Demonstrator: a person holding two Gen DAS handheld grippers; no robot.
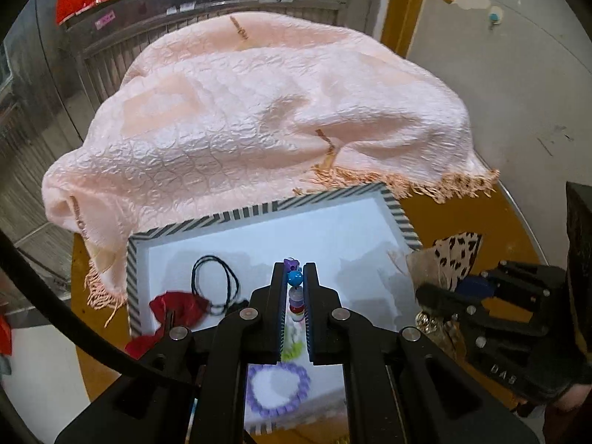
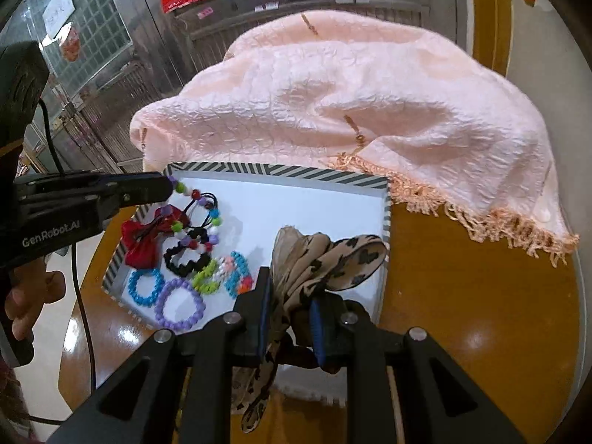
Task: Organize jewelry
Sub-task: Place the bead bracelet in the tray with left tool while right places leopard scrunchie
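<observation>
A white tray with a striped rim (image 1: 236, 216) (image 2: 281, 171) sits on the brown round table. My left gripper (image 1: 295, 270) is shut on a multicoloured bead string (image 1: 295, 278), which hangs from it over the tray's left side (image 2: 192, 195). My right gripper (image 2: 290, 288) is shut on a leopard-print scarf (image 2: 333, 259) above the tray's near right part. In the tray lie a red bow (image 2: 142, 240), a black cord loop (image 1: 214, 285), a purple bead bracelet (image 2: 179, 305) (image 1: 277, 388), a blue one (image 2: 146, 286), a black one (image 2: 185, 259) and green and mixed ones (image 2: 222, 272).
A crumpled pink fringed cloth (image 1: 259, 111) (image 2: 370, 92) covers the table's far half and touches the tray's far rim. Bare brown table (image 2: 462, 296) lies to the right of the tray. A metal shutter (image 1: 203, 18) stands behind.
</observation>
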